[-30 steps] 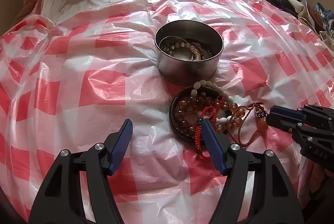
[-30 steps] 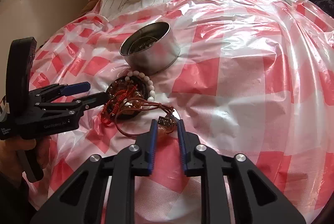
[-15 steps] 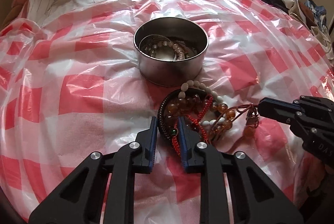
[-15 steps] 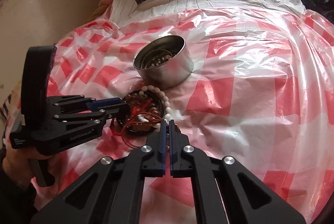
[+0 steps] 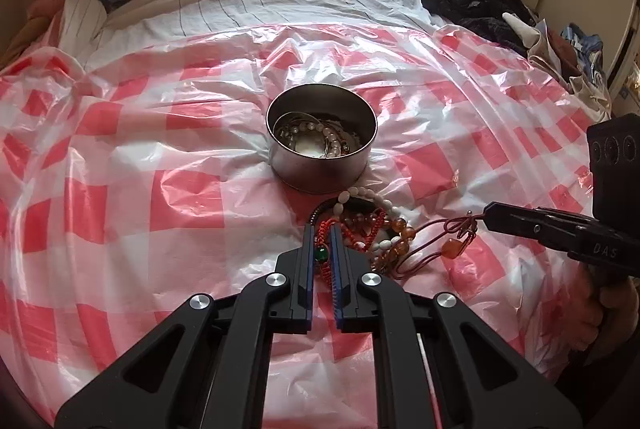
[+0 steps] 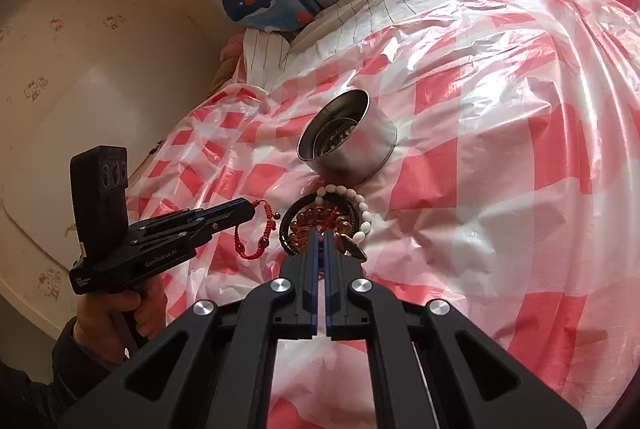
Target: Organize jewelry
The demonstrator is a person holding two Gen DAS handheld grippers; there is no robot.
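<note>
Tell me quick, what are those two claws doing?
Left gripper: closed on the red braided bracelet.
Right gripper: closed on the thin red cord.

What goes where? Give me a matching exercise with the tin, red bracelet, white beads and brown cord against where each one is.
Things:
1 tin
2 red bracelet
3 white beads
4 brown cord

Places:
A pinched in the left gripper
B lying loose beside the tin
C pinched in the right gripper
D standing on the sheet

Pairs: 1-D, 2-A, 3-B, 4-C.
</note>
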